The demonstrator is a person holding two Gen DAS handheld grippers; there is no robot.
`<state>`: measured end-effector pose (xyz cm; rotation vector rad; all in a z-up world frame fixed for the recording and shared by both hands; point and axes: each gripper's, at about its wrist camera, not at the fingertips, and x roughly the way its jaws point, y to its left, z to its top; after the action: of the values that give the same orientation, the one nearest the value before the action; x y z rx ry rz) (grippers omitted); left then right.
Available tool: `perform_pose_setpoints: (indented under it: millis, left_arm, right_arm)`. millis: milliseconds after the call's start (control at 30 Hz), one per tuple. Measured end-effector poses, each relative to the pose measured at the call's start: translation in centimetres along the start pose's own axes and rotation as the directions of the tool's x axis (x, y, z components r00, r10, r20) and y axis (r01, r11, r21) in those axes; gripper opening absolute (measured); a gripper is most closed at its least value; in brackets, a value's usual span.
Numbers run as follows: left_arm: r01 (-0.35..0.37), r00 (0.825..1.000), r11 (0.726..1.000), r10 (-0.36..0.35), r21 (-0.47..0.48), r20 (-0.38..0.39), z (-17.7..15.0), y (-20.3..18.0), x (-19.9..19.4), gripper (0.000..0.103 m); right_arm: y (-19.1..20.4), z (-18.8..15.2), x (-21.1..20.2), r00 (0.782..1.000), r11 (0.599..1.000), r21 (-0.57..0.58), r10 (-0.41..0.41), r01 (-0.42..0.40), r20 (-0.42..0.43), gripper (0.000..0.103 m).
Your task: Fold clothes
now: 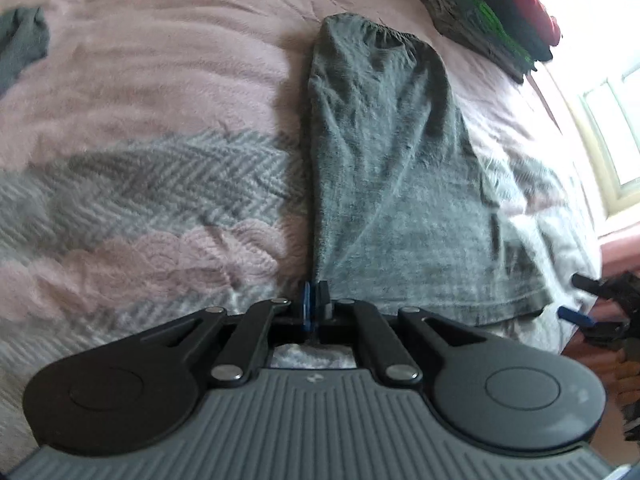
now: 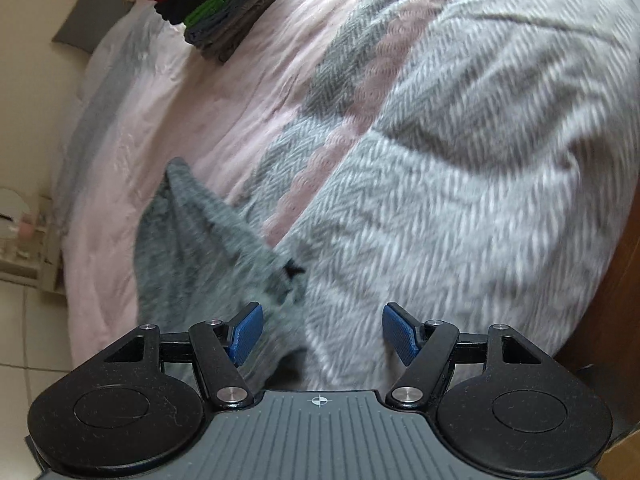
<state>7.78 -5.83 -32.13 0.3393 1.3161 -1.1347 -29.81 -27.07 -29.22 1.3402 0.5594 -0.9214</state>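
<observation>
On the bedspread (image 1: 140, 92), left hand-held gripper (image 1: 315, 300) pinches the grey garment's (image 1: 384, 160) near corner; right hand-held gripper (image 2: 323, 334) gapes, empty.

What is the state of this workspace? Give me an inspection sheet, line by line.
Surface: bed with pink and grey herringbone blanket.
Job's things: grey knit garment lying lengthwise, elastic waistband at far end.
Clutter: stack of folded clothes, red, black, green and grey; dark grey cloth at the bed's edge.
Grippers: left tool shut on garment's near corner; right tool open, holding nothing, over the garment's edge.
Cables: nothing seen.
Surroundings: window; tiled floor; small shelf.
</observation>
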Motion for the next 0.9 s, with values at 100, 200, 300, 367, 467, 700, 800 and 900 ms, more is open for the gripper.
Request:
perform_pose_setpoints:
  millis: [100, 200, 300, 367, 467, 700, 800, 900]
  left_arm:
    - [-0.021, 1.000, 0.998, 0.019, 0.052, 0.021, 0.2, -1.0, -2.0, 0.001]
    - [-0.005, 0.999, 0.993, -0.001, 0.114, 0.047, 0.4, -2.7, -3.7, 0.003]
    - [0.060, 0.997, 0.979, -0.069, 0.194, 0.038, 0.5, -5.1, -3.1, 0.004]
    - [0.103, 0.993, 0.964, -0.113, 0.247, 0.024, 0.5, -6.9, -2.4, 0.008]
    - [0.137, 0.990, 0.950, -0.142, 0.281, -0.002, -0.1, -9.2, -1.0, 0.012]
    - [0.150, 0.989, 0.960, -0.144, 0.234, -0.045, -1.3, -9.9, 0.5, 0.012]
    - [0.139, 0.990, 0.963, -0.131, 0.232, -0.050, -1.4, -9.8, 0.7, 0.013]
    - [0.135, 0.991, 0.968, -0.128, 0.210, -0.046, -1.5, -9.6, 0.7, 0.014]
  right_arm:
    - [-0.7, -0.9, 0.0, 0.999, 0.996, 0.081, 0.044, -0.044, -0.002, 0.055]
    - [-1.9, -1.3, 0.4, 0.993, 0.971, 0.210, 0.118, -0.114, -0.003, 0.053]
    - [-3.3, -1.5, 1.5, 0.984, 0.931, 0.323, 0.177, -0.168, 0.001, 0.034]
    - [-4.0, -1.6, 2.2, 0.981, 0.913, 0.364, 0.194, -0.182, 0.003, 0.019]
    - [-3.6, -1.5, 2.3, 0.980, 0.925, 0.327, 0.194, -0.194, 0.031, 0.005]
    - [5.4, -3.1, 2.4, 0.982, 0.964, -0.207, 0.180, -0.163, 0.061, 0.002]
    - [7.5, -4.4, 4.7, 0.990, 0.943, -0.305, 0.141, -0.135, 0.000, 0.010]
    - [7.1, -5.1, 3.6, 0.994, 0.941, -0.324, 0.107, -0.096, 0.016, 0.065]
